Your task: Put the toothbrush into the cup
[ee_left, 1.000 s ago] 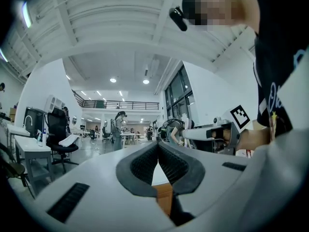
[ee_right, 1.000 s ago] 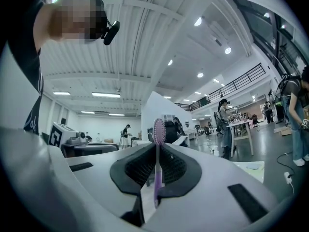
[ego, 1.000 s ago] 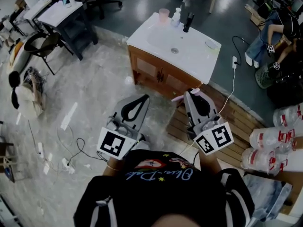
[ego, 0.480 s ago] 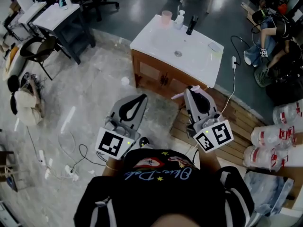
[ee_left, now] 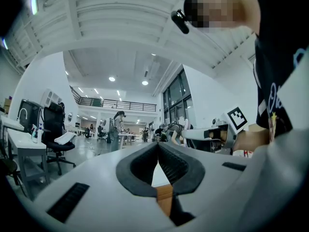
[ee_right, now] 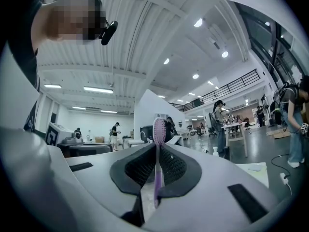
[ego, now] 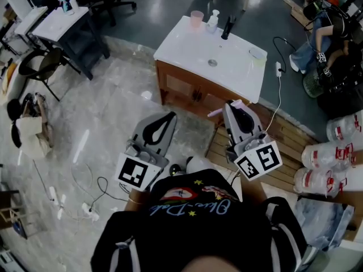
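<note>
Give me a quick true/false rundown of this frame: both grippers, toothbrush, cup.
1. The right gripper is shut on the toothbrush. True.
2. The toothbrush is already in the cup. False: it is in the right gripper, and the cup stands far off on the sink counter.
3. The left gripper holds the cup. False: its jaws are together with nothing between them.
4. The cup stands beside a soap bottle. True.
</note>
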